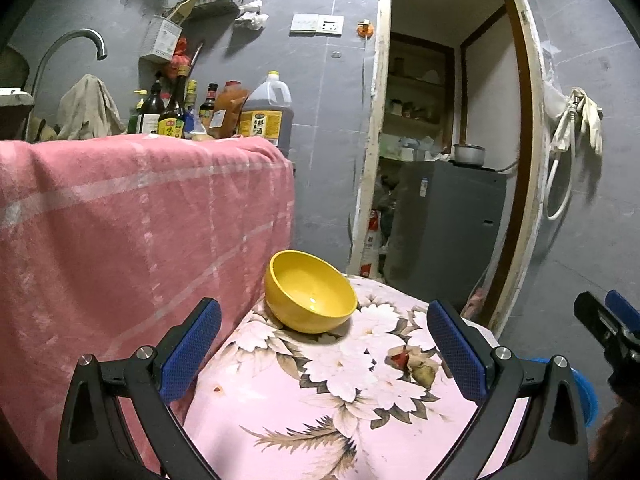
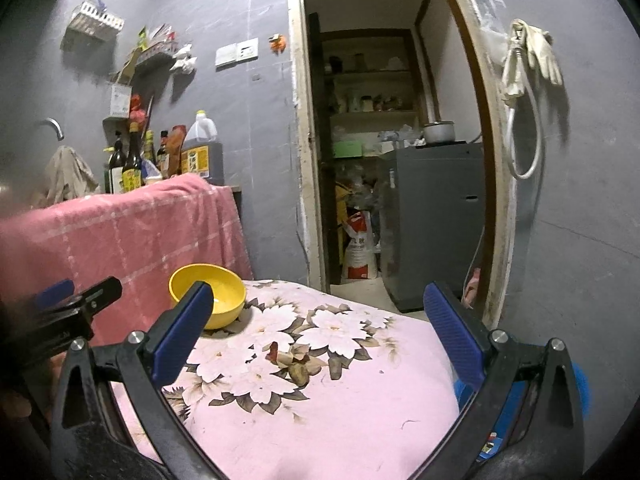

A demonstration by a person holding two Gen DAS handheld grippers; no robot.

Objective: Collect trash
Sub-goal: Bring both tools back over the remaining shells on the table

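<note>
My left claw [image 1: 324, 350] and right claw [image 2: 318, 334] both gape wide, holding nothing. The trash scraps [image 1: 412, 362], a small clump with no clear long axis, lie mid-table toward the right edge of the flowered pink tablecloth [image 1: 304, 420]. A yellow bowl [image 1: 310, 292] tilts at the far left corner. Grey tiled walls and an open doorway [image 2: 384, 152] stand behind.

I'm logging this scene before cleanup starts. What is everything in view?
bowl: one, yellow, far left of floral cloth
trash scraps: small cluster, red-brown, on floral cloth, right of bowl
floral cloth: one, pink and white, covering near surface
checked cloth: one, pink, draped at left
bottles: several, dark, behind checked cloth
oil jug: one, brown, yellow cap
faucet: one, metal, upper left
gloves: pale, hanging beside doorway
left gripper: open
right gripper: open
</note>
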